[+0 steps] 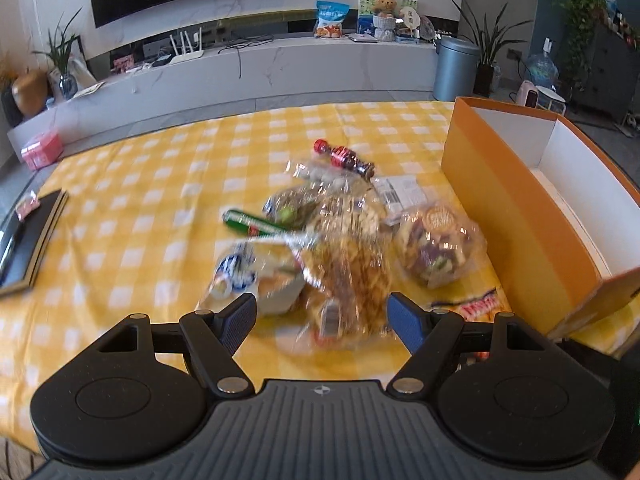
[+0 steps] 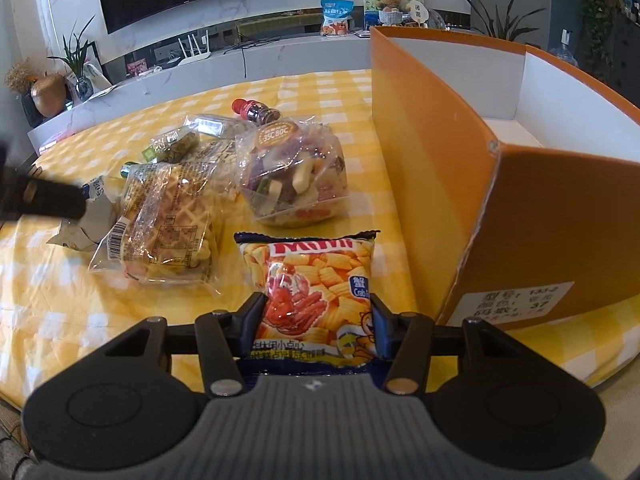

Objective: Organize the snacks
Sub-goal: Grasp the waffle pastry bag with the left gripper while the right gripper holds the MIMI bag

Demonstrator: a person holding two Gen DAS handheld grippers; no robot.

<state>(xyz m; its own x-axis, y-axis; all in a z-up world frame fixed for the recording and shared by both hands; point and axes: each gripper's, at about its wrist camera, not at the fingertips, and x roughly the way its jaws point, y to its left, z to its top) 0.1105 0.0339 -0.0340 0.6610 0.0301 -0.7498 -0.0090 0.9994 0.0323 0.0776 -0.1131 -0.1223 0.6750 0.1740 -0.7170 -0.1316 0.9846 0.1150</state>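
Note:
A pile of snacks lies on the yellow checked tablecloth [image 1: 140, 184]. My left gripper [image 1: 322, 312] is open, its blue pads either side of a clear waffle packet [image 1: 348, 272], which also shows in the right wrist view [image 2: 168, 220]. My right gripper [image 2: 318, 312] is shut on an orange Mimi crab-chip bag [image 2: 312, 280], just left of the orange box [image 2: 440, 168]. A clear bag of mixed vegetable chips [image 2: 292, 176] [image 1: 436, 244] lies beyond. A small cola bottle [image 1: 344, 156] [image 2: 256, 110] lies at the far side of the pile.
The open orange box with white inside [image 1: 520, 200] stands at the table's right. A green sausage stick [image 1: 256, 222] and a blue-white packet [image 1: 236, 272] lie in the pile. A dark tray [image 1: 28, 240] sits at the left table edge. The left gripper's finger [image 2: 44, 198] shows at left.

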